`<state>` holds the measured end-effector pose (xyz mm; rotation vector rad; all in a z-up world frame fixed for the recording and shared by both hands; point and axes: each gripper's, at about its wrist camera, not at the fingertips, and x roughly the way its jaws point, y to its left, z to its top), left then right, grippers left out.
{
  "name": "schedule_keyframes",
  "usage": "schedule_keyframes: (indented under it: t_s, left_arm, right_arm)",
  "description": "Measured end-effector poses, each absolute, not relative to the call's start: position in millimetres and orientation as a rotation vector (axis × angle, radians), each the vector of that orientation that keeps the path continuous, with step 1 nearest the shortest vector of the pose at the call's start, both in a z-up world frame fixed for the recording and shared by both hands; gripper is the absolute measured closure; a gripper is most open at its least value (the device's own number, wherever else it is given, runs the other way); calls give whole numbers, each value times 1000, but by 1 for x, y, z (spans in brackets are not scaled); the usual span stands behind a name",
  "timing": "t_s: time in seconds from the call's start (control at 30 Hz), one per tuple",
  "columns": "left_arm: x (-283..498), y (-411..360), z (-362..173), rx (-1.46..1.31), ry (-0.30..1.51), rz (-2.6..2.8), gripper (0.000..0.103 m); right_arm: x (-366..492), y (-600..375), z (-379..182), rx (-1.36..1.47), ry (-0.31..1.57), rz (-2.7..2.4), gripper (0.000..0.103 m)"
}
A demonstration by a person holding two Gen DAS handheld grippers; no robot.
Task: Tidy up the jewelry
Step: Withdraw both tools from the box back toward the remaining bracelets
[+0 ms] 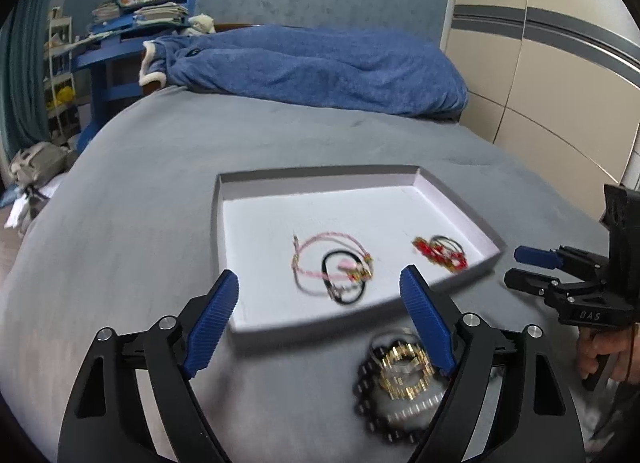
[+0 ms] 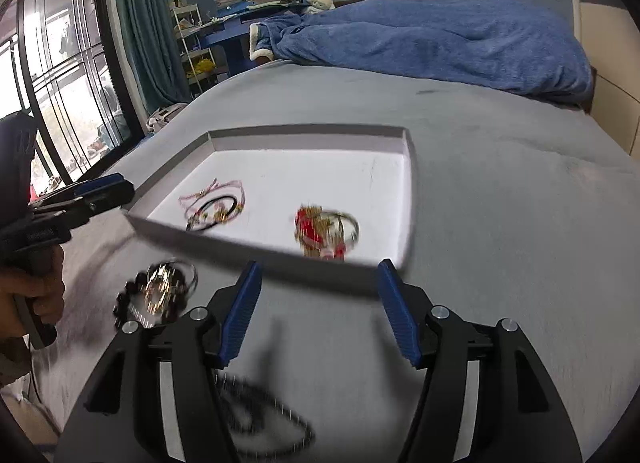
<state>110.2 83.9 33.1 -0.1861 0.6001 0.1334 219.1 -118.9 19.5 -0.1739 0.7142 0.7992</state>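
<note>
Flanking the white tray (image 1: 240, 199) on the grey bed (image 1: 160, 167), both jaws gape wide, holding nothing.

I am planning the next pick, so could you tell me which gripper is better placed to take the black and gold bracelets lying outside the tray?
Probably left. The left gripper is open with the bracelets right under its finger; from the right gripper they lie off to the side.

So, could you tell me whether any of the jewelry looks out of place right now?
Yes. A black beaded bracelet with a gold one lies on the grey bedspread, outside the white tray that holds the pink cord bracelet and the red piece. Another dark strand lies loose too.
</note>
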Motion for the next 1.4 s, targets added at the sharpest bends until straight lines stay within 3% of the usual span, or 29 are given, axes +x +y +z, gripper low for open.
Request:
schedule_keyframes:
  t_s: [0.33,0.63,1.4]
  left_arm:
    - [65,71,5,-184,625,131,18]
    - [46,57,14,-103,529,168,18]
    - [50,76,9,-197,541,196,19]
  right_arm:
    - [187,-163,4,-102,742,748,41]
    - [173,-158,0,-162,738,694,39]
    - [188,-171,-6,-58,798,719,39]
